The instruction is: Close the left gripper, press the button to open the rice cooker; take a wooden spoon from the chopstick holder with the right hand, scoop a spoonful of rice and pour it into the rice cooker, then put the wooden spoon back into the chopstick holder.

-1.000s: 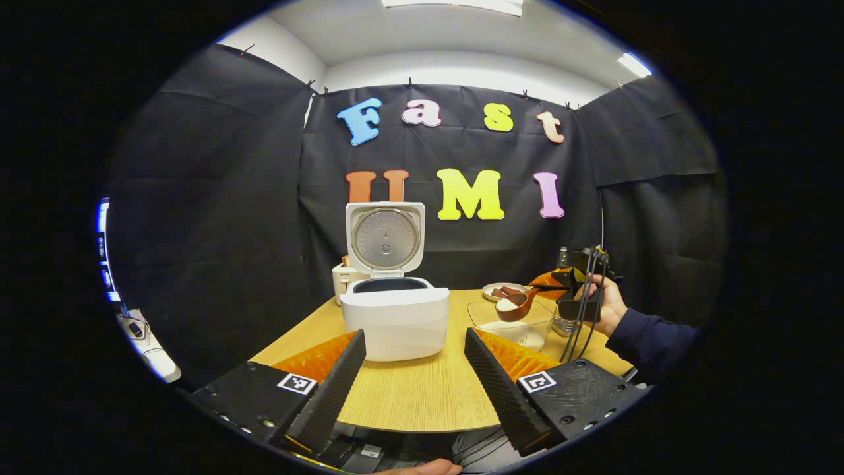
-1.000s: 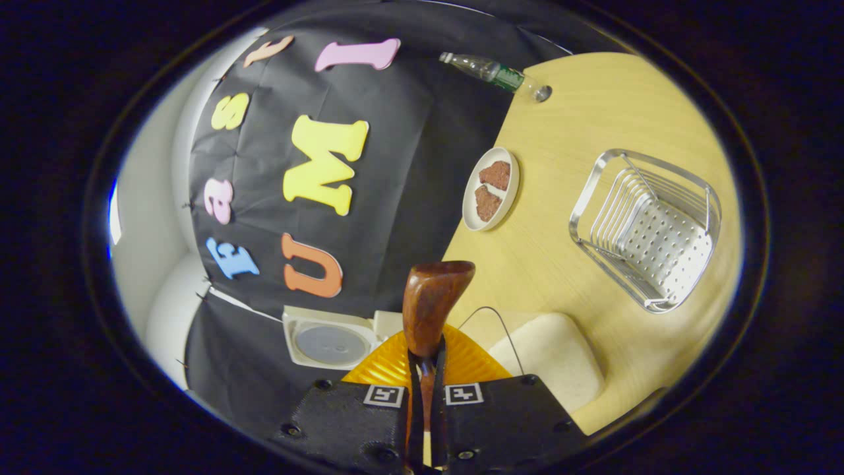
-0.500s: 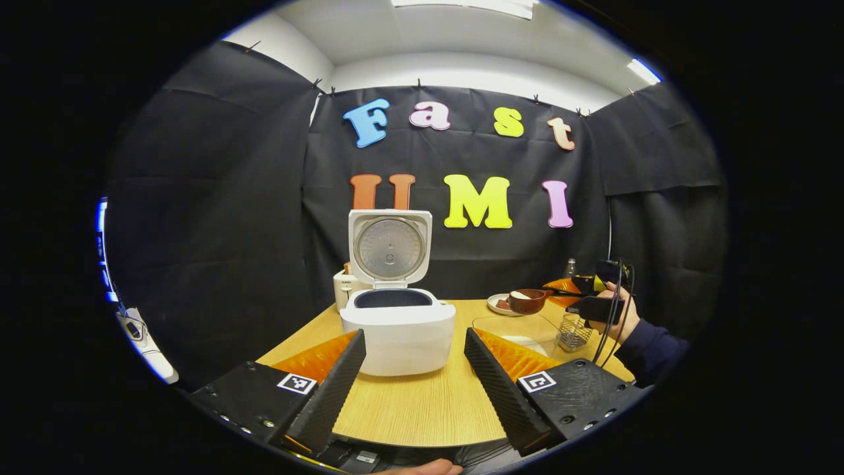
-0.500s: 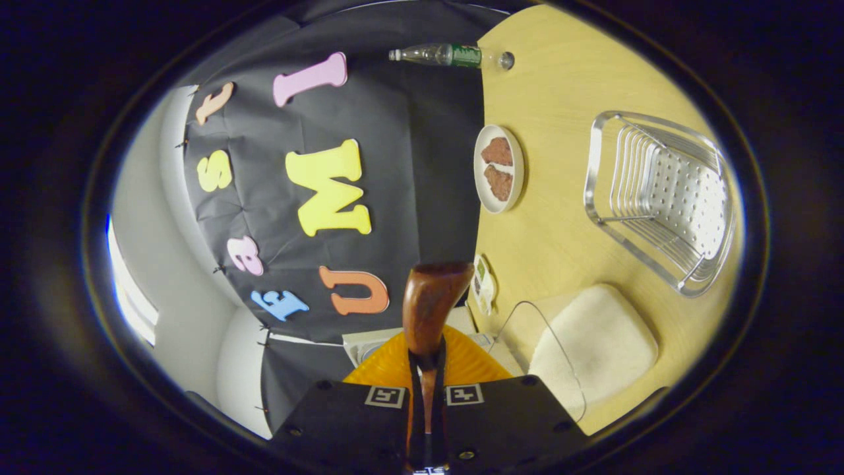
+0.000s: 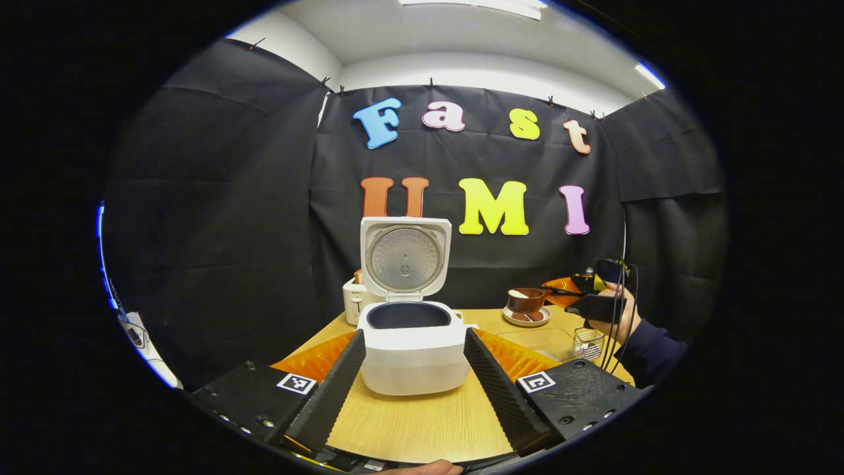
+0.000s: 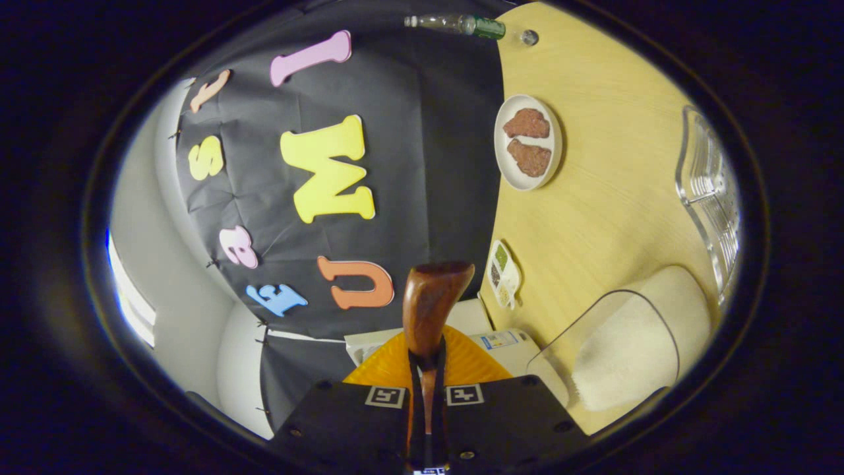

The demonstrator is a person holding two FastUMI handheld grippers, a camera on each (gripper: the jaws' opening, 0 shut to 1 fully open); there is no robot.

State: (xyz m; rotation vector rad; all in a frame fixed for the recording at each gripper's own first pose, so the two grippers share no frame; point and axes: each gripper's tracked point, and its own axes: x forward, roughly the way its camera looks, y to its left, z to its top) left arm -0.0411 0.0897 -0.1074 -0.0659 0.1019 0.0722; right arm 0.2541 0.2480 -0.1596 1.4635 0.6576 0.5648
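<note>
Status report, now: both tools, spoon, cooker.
Left tool open, idle. Right tool shut on wooden spoon, rice loaded. Rice cooker lid up. Path unobstructed.

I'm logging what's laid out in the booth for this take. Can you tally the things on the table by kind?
Rice cooker: 1
Wooden spoon, held in the right tongs above the table: 1
Clear container of rice: 1
Plate with two brown pieces: 1
Wire chopstick holder: 1
Bottle: 1
Small white appliance: 1
Total: 7

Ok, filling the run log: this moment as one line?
rice cooker: lid open | right gripper: shut on wooden spoon, rice loaded, in air | left gripper: open, idle
</note>
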